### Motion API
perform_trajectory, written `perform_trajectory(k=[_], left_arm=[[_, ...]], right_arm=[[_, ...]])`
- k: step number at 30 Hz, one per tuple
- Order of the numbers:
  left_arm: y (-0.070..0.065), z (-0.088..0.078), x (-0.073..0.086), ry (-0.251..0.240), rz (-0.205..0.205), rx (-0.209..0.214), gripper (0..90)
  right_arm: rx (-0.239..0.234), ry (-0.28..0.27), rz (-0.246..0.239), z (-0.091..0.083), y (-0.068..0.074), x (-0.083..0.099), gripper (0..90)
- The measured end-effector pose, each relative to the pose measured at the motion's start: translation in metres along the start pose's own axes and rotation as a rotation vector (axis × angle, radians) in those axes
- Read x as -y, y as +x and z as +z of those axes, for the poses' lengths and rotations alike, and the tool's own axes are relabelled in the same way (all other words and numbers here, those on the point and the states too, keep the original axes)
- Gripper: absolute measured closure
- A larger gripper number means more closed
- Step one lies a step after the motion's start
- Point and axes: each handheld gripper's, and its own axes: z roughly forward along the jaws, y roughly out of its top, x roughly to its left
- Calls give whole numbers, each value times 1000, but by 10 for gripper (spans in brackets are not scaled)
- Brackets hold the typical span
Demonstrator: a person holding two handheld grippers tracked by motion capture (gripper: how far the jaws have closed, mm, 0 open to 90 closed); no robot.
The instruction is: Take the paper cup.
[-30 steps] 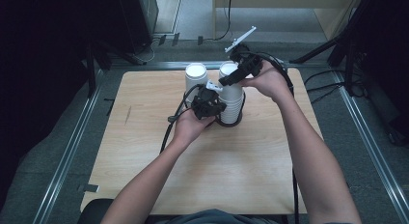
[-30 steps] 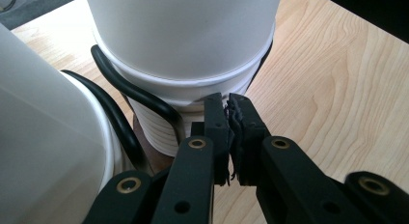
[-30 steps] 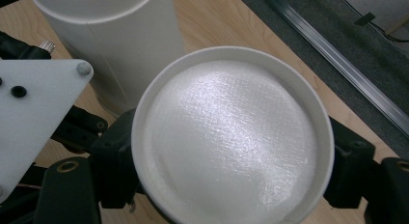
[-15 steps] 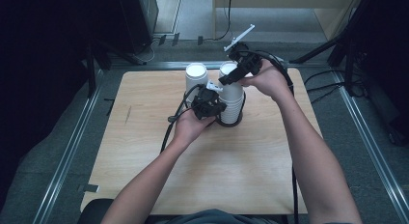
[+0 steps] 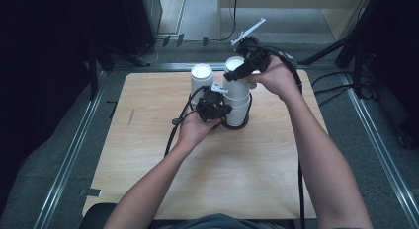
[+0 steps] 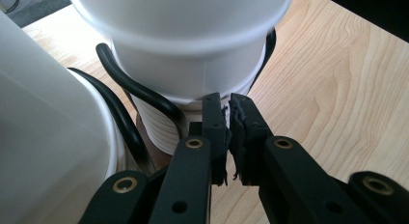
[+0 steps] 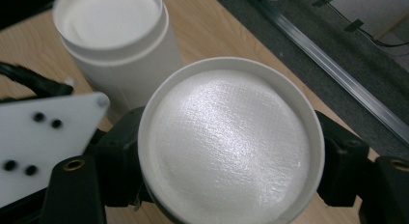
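Note:
A stack of upturned white paper cups (image 5: pixel 238 99) stands at the middle of the wooden table (image 5: pixel 148 140). My right gripper (image 5: pixel 240 71) reaches over from the right and is shut on the top cup (image 7: pixel 226 147). Its black jaws hug both sides of that cup and have just been closing on it. My left gripper (image 5: pixel 213 106) sits low at the stack's left side. Its jaws (image 6: pixel 227 118) are shut, tips against the ribbed lower cups (image 6: pixel 154 122); I cannot tell whether a thin rim is pinched.
A second upturned white cup stack (image 5: pixel 201 78) stands just left of the first one (image 7: pixel 115 45). A black cable (image 6: pixel 140 89) loops around the stack's foot. Metal rails (image 5: pixel 69 150) run along the table's sides, with dark floor beyond.

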Motion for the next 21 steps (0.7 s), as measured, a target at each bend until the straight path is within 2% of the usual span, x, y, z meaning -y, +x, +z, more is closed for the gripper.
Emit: perform_trajectory(k=[2,6,9,17,21], left_arm=[[0,1,0,-1,-3,1,836],[0,0,0,2,1,5,828],[0,0,0,3,1,8,816],[-1,-1,0,1,2,23,787],[-1,-4,-1,-9,-3,47,771]], right_arm=[[21,4,-27,-9,3,-6,258],[34,8,-40,-21,3,-14,257],[24,2,-30,-30,2,-17,255],[15,-28,-42,-60,7,-24,254],[8,-24,-48,-72,9,-24,254]])
